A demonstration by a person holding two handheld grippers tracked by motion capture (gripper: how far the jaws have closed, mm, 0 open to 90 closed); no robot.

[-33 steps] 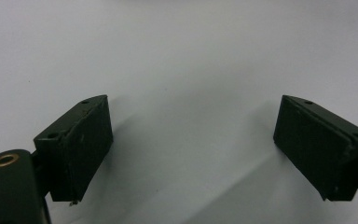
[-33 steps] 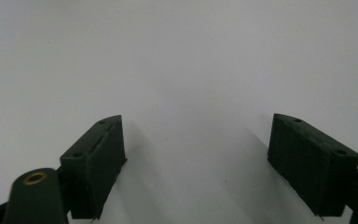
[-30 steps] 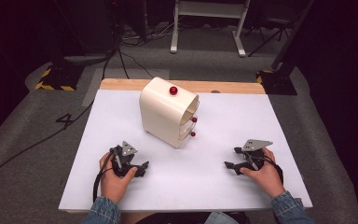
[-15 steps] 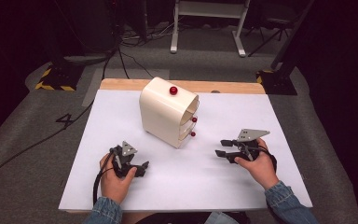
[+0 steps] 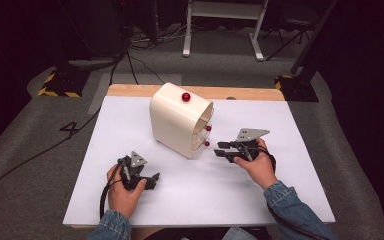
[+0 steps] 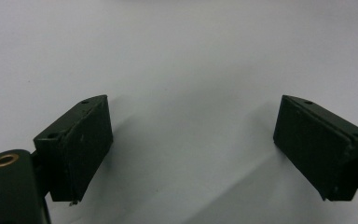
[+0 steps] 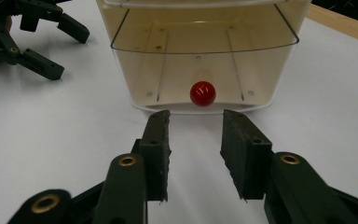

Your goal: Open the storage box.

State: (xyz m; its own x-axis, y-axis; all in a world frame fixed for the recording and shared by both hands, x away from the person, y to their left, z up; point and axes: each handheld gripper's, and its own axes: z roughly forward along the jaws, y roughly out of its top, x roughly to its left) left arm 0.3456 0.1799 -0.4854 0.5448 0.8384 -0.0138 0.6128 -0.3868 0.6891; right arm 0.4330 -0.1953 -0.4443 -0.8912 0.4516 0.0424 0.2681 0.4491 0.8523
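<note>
Right gripper (image 7: 195,140), jaws parted, lines up just short of the bottom drawer's red knob (image 7: 202,93) (tiny from above); left gripper (image 6: 193,140) gapes wide over bare table (image 5: 290,200).

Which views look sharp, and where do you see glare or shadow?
High view: soft, with dark surroundings and a brightly lit white table. Left gripper view: left tool casts soft shadows on the white surface. Right gripper view: sharp, small glints on the red knob ahead of the right tool.

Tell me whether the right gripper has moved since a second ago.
Yes. The right gripper has moved forward and leftward across the table, closing on the cream drawer unit, which stayed put; its jaws now face the bottom red knob.
</note>
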